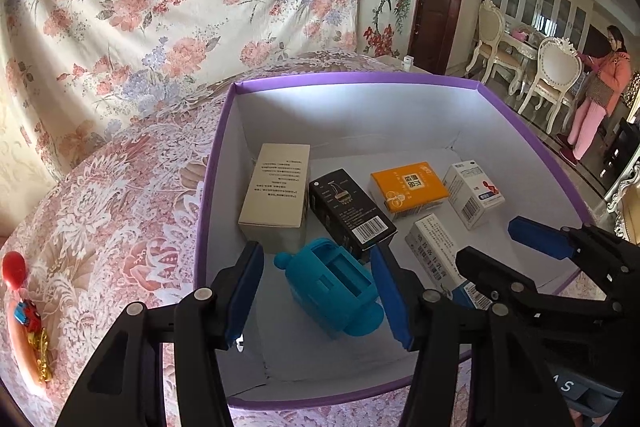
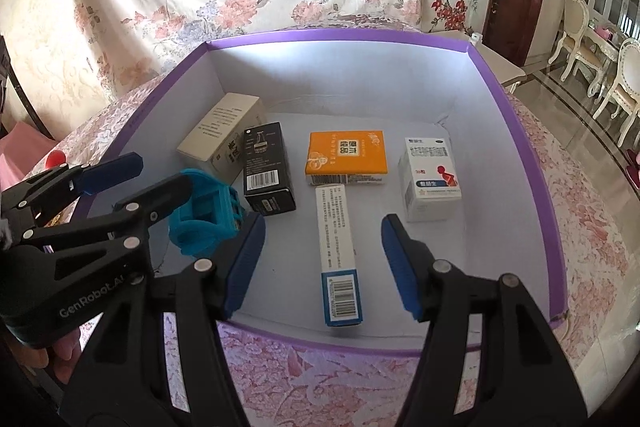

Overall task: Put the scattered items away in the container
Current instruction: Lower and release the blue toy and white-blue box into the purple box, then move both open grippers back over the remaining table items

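A purple box (image 1: 352, 79) (image 2: 336, 35) with a white inside holds a beige carton (image 1: 276, 195) (image 2: 220, 131), a black carton (image 1: 348, 215) (image 2: 266, 167), an orange pack (image 1: 408, 187) (image 2: 346, 155), a white medicine box (image 1: 472, 193) (image 2: 430, 179), a long white-and-blue box (image 1: 436, 247) (image 2: 338, 251) and a teal plastic piece (image 1: 336, 287) (image 2: 208, 215). My left gripper (image 1: 318, 291) (image 2: 154, 175) is open over the teal piece, which lies on the box floor between its fingers. My right gripper (image 2: 322, 263) (image 1: 496, 247) is open above the long box.
The box stands on a pink floral lace cloth (image 1: 120, 219) (image 2: 340, 379). A red-topped toy with a small car and gold trinkets (image 1: 28, 319) lies at the cloth's left edge. A flowered sheet (image 1: 180, 7) hangs behind. A person (image 1: 600, 91) stands among chairs at far right.
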Demonstrator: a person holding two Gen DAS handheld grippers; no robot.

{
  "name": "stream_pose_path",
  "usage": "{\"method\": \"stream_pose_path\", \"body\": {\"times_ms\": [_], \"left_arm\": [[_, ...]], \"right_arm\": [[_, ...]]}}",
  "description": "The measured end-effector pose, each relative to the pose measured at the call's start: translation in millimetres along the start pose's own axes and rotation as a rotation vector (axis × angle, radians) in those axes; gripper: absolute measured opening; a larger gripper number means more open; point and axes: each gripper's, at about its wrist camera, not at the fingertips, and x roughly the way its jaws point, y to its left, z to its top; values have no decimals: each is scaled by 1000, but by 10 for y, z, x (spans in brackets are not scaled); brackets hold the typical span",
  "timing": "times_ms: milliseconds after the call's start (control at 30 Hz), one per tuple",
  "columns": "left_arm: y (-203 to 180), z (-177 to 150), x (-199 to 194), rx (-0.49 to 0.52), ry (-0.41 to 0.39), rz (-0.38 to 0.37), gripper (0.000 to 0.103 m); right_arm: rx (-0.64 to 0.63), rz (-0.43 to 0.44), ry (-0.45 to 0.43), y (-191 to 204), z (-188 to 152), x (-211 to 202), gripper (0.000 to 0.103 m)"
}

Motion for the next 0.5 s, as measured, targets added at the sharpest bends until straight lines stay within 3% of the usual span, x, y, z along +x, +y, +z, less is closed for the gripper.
{"method": "stream_pose_path", "body": {"times_ms": [500], "left_arm": [[64, -42, -170, -17, -54, -6, 57]], "right_arm": [[13, -10, -64, 75, 13, -154, 64]]}}
